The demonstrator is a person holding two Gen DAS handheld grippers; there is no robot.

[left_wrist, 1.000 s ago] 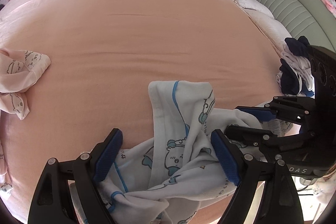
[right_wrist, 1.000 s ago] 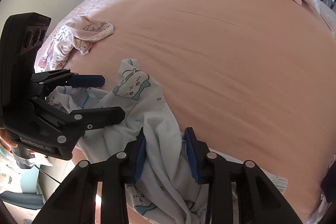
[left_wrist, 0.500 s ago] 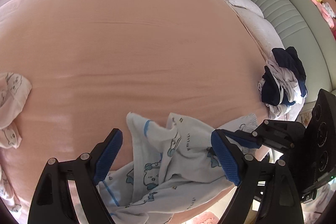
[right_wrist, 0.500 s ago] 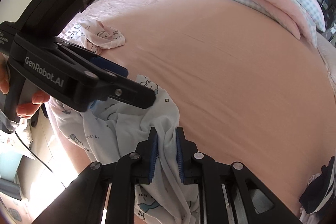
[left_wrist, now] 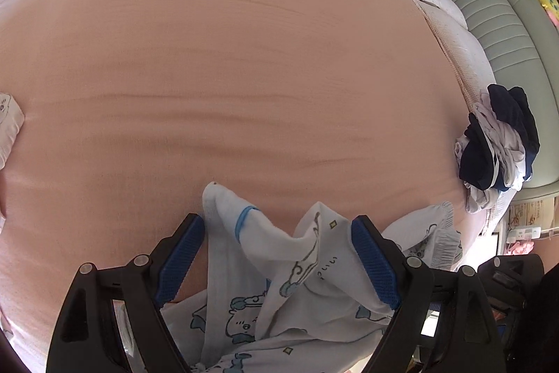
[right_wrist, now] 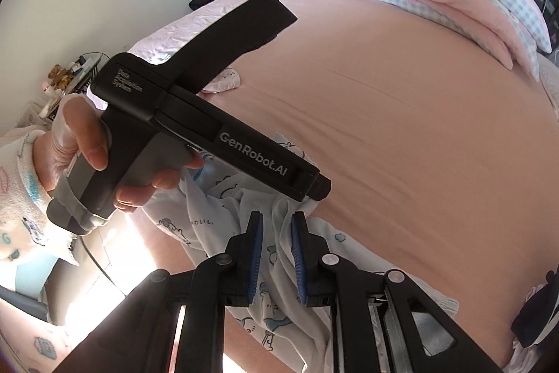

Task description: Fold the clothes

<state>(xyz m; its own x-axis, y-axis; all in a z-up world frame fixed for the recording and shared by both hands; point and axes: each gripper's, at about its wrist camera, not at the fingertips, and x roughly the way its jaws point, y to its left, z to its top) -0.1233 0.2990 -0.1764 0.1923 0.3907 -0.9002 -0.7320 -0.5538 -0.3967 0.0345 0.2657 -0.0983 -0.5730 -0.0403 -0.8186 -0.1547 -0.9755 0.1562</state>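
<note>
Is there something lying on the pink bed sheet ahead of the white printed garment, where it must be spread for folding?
Nothing visible: the pink sheet ahead of the white printed garment is bare; other clothes lie only at its edges.

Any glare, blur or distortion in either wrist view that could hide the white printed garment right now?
Right wrist view: sunlight blows out the floor at lower left, yet the garment between the right gripper's pads stays readable. Left wrist view: even light, the bed sheet slightly soft, fisheye bulging it; the garment between the open left gripper's fingers is sharp.
</note>
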